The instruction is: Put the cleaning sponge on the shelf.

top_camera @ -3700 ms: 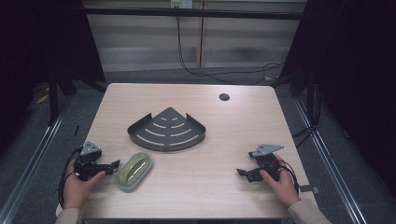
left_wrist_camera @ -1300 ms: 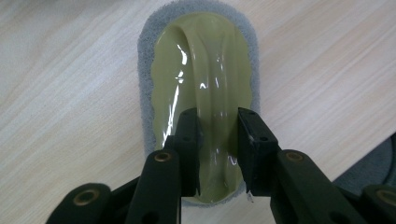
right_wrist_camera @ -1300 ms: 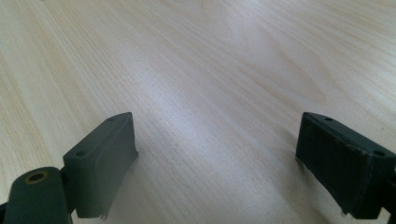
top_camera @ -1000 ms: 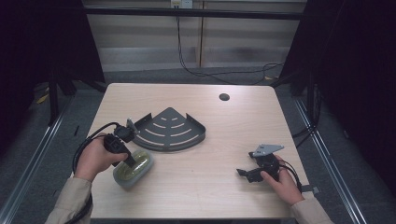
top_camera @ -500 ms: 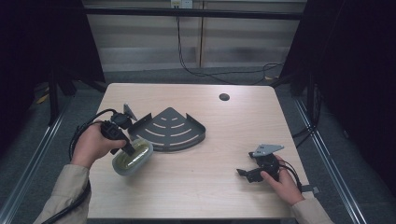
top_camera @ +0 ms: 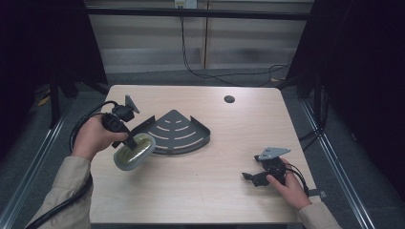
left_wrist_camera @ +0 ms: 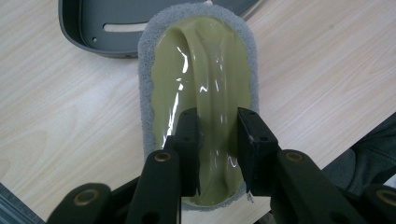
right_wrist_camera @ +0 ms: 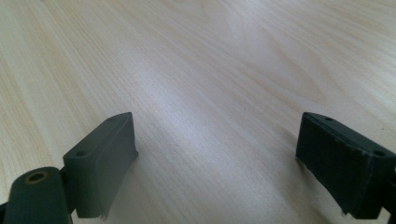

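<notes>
An oval scrubbing sponge (top_camera: 134, 151) (left_wrist_camera: 201, 60), with a grey pad and a glossy olive handle ridge, is tilted and raised off the table at the left. My left gripper (top_camera: 128, 142) (left_wrist_camera: 217, 140) is shut on that ridge, its jaws pinching it from both sides. Just beyond the sponge lies a dark grey quarter-round corner tray (top_camera: 175, 131) (left_wrist_camera: 98, 23) with slots in its floor. My right gripper (top_camera: 251, 178) (right_wrist_camera: 215, 154) rests low over bare wood at the right front, jaws wide open with nothing between them.
The light wooden table (top_camera: 229, 138) has a small round cable hole (top_camera: 229, 99) near its far edge. A black cable (top_camera: 79, 131) loops from the left gripper past the table's left side. Dark frame rails run along both sides.
The left hand has moved from the table's front left onto the sponge, gripped its ridge, and lifted it toward the tray. The right gripper has stayed put.
</notes>
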Motion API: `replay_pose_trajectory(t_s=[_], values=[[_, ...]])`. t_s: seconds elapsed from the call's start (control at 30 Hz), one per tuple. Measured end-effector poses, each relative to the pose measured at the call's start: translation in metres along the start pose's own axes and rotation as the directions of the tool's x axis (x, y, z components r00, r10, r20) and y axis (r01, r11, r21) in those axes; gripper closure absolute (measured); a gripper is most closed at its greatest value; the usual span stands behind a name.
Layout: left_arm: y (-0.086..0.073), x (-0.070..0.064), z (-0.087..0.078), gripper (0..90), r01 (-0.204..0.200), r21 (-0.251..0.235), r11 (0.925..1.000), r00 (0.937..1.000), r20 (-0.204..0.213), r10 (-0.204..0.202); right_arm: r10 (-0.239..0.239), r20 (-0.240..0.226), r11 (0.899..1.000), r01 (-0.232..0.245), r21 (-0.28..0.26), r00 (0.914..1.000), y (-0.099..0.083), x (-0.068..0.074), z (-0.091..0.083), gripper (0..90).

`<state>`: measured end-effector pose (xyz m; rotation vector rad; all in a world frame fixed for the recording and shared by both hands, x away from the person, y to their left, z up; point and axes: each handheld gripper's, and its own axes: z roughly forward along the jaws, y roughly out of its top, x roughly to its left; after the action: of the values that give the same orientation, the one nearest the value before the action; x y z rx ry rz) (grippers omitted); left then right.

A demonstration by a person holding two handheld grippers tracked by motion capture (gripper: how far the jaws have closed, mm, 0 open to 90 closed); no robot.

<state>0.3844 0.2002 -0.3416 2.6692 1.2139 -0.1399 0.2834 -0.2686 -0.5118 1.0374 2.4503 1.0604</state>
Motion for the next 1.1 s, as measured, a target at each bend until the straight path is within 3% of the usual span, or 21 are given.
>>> replay_pose_trajectory(t_s=[0.37, 0.77, 1.1], values=[[0.021, 0.002, -0.006, 71.1, -0.005, -0.009, 0.9999, 1.0000, -0.003, 0.005, 0.000, 0.000, 1.000, 0.000, 0.000, 1.0000, 0.000, 0.000, 0.000, 11.5], [0.033, 0.012, -0.004, 71.1, 0.023, -0.027, 0.9994, 0.9996, -0.013, -0.024, 0.000, 0.000, 1.000, 0.000, 0.000, 1.0000, 0.000, 0.000, 0.000, 11.5], [0.046, 0.018, -0.004, 71.1, 0.021, -0.051, 0.9985, 0.9996, -0.017, -0.022, 0.000, 0.000, 1.000, 0.000, 0.000, 1.0000, 0.000, 0.000, 0.000, 11.5]])
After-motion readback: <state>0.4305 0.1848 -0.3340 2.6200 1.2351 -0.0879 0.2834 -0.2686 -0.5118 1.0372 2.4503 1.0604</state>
